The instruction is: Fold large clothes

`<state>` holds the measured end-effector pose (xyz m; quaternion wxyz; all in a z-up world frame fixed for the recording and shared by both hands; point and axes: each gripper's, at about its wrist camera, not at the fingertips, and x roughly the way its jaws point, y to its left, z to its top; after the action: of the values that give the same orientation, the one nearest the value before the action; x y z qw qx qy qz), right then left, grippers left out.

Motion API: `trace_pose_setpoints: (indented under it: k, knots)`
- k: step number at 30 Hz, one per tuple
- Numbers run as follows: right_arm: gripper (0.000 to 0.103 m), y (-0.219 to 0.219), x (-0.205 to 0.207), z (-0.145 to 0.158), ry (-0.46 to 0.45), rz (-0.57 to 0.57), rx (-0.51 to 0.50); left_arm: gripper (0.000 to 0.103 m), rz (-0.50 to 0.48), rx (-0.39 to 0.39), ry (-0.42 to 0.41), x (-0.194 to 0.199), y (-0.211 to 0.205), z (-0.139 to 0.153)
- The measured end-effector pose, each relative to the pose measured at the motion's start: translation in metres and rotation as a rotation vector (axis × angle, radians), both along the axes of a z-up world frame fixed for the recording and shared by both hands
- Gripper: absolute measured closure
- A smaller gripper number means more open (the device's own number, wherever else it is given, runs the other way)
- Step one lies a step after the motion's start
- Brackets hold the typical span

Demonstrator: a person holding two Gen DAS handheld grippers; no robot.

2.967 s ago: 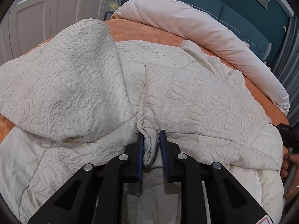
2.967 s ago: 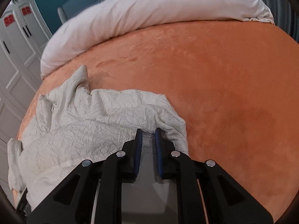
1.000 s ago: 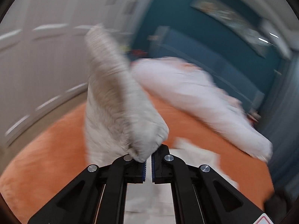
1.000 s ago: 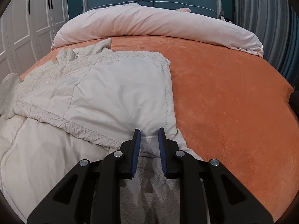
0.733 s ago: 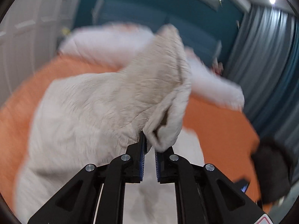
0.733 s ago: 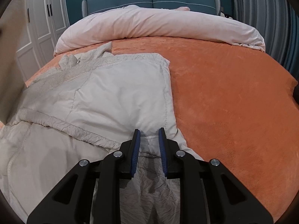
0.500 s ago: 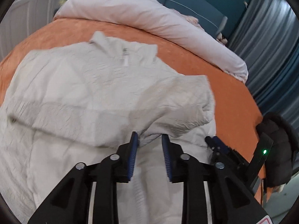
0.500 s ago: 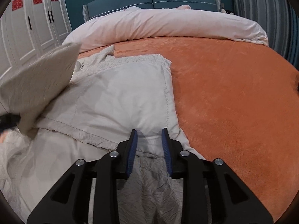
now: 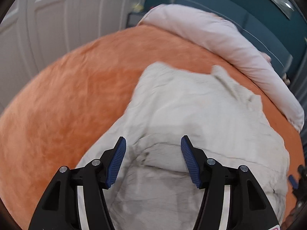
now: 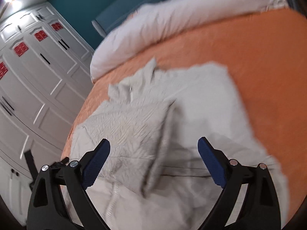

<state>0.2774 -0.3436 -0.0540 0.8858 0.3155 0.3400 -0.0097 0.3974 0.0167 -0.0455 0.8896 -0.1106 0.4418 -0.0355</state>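
Note:
A large cream crinkled garment [image 9: 201, 115] lies folded over itself on the orange bed cover [image 9: 67, 95]. It also shows in the right wrist view [image 10: 153, 130], with its collar at the far end. My left gripper [image 9: 153, 157] is open and empty, just above the garment's near part. My right gripper [image 10: 153, 157] is wide open and empty, above the garment's near edge. Both views are blurred by motion.
A rolled pale pink duvet [image 9: 220, 38] lies across the head of the bed, also in the right wrist view [image 10: 182, 13]. White wardrobe doors [image 10: 34, 76] stand to the left. Bare orange cover [image 10: 268, 67] lies right of the garment.
My left gripper swung a sleeve over the garment, let it go and opened wide. My right gripper let go of the garment's edge and opened wide. Both have pulled back.

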Motion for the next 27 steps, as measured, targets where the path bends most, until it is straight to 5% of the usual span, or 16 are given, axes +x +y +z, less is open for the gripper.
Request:
trace_pose_setpoints:
  k: [5,8,11,15,17,22,27]
  knots:
    - [0.094,0.038,0.045,0.004,0.106,0.109,-0.153,0.046,0.030,-0.010,0.011,0.008,0.010,-0.010]
    - [0.095,0.045,0.034,0.072,-0.135,0.108,-0.187,0.046,0.029,0.002,-0.015,0.009,0.017,-0.003]
    - [0.096,0.037,0.023,0.093,-0.244,0.070,-0.220,0.046,0.017,0.075,-0.017,0.012,0.014,-0.012]
    - [0.093,0.018,0.063,-0.003,0.095,0.052,-0.268,0.041,0.020,0.124,-0.010,0.012,0.012,-0.032]
    - [0.090,0.015,0.062,-0.036,0.120,0.069,-0.260,0.040,0.017,0.153,-0.026,0.009,0.007,-0.037]
    - [0.075,0.014,0.054,-0.032,0.112,0.031,-0.220,0.039,0.019,0.191,-0.036,0.010,0.004,-0.044]
    - [0.071,0.017,0.011,0.022,-0.029,-0.125,-0.312,0.039,0.027,0.174,-0.049,0.008,0.008,-0.045]
